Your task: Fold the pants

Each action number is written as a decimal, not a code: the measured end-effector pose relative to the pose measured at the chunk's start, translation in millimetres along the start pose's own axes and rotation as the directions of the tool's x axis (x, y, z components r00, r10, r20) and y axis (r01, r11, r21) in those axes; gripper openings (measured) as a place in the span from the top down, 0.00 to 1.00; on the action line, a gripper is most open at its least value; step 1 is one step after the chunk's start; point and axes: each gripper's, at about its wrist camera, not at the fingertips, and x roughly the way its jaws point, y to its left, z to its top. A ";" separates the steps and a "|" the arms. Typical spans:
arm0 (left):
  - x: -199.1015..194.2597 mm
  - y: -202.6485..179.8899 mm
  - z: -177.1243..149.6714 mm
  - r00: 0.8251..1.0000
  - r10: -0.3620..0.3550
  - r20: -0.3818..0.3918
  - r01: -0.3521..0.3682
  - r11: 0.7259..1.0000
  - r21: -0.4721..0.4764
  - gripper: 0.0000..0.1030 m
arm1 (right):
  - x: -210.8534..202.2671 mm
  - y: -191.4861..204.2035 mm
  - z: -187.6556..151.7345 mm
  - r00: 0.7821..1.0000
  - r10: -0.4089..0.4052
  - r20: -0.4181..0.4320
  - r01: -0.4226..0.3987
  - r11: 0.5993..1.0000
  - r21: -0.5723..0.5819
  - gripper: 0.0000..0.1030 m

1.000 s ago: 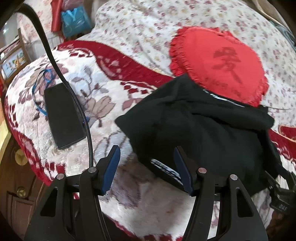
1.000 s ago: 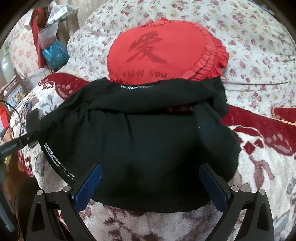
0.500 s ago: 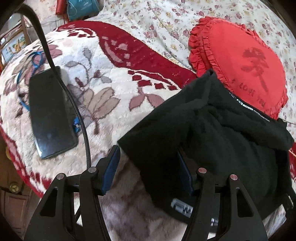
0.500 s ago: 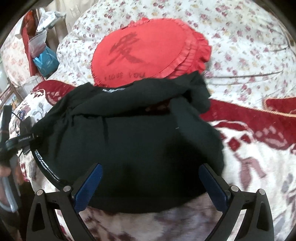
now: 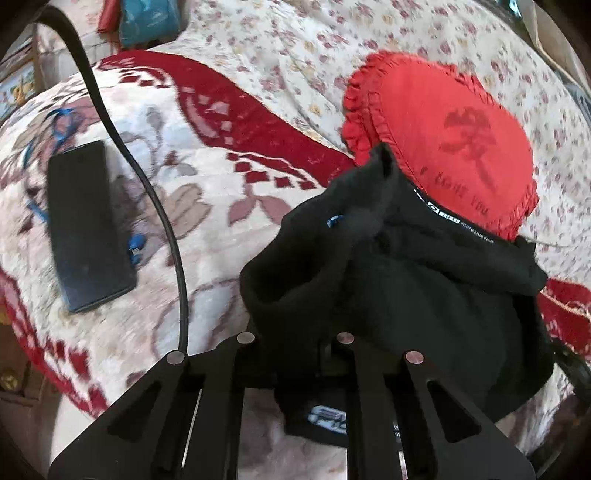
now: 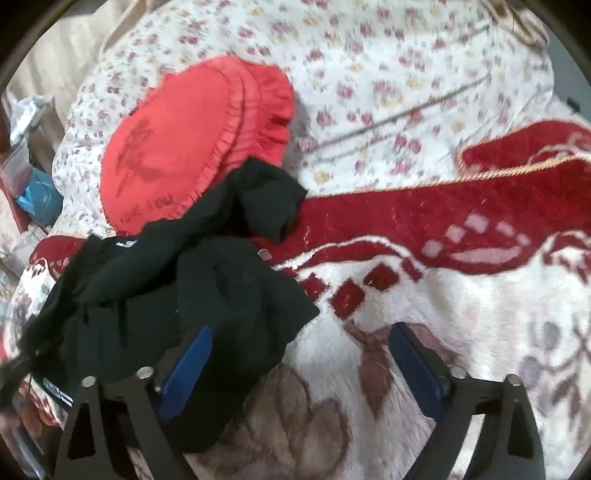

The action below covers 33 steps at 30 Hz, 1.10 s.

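The black pants [image 5: 424, 295] lie bunched on the red and white floral blanket [image 5: 207, 206], their far edge against a red heart cushion [image 5: 450, 140]. My left gripper [image 5: 295, 332] is shut on the pants' near left edge, and the cloth covers its fingertips. In the right wrist view the pants [image 6: 177, 295] sit at the left, draped over the left blue finger [image 6: 188, 362]. My right gripper [image 6: 299, 354] is open, with only blanket between the fingers.
A black phone [image 5: 88, 225] with a blue cord lies on the blanket at the left. A black cable [image 5: 147, 177] runs across it. A floral quilt [image 6: 388, 74] covers the far side. Blue bags [image 5: 147, 22] sit beyond the bed.
My left gripper has closed on the pants' edge and lifted it into a bunch. My right gripper has swung right, off the pants, still open.
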 end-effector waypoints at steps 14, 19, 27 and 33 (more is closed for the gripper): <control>-3.5 9.2 -4.6 1.000 0.012 -0.029 -0.013 0.999 -0.034 0.90 | -45.3 -17.9 0.5 0.992 -0.050 0.119 0.054 0.998 -0.029 0.85; 4.5 10.2 -13.8 0.998 0.028 -0.056 -0.030 0.999 -0.030 0.90 | -69.8 -51.2 -25.5 0.950 -0.305 0.061 0.309 0.948 -0.076 0.75; 3.9 14.8 -15.2 0.997 0.017 -0.072 -0.021 0.998 -0.054 0.89 | -65.4 -73.6 -22.9 0.984 -0.180 0.017 0.179 0.983 0.044 0.52; 6.8 13.7 -17.6 0.996 0.031 -0.081 -0.035 0.998 -0.051 0.89 | -19.4 -62.1 -28.2 0.998 -0.064 -0.022 0.064 0.997 0.034 0.82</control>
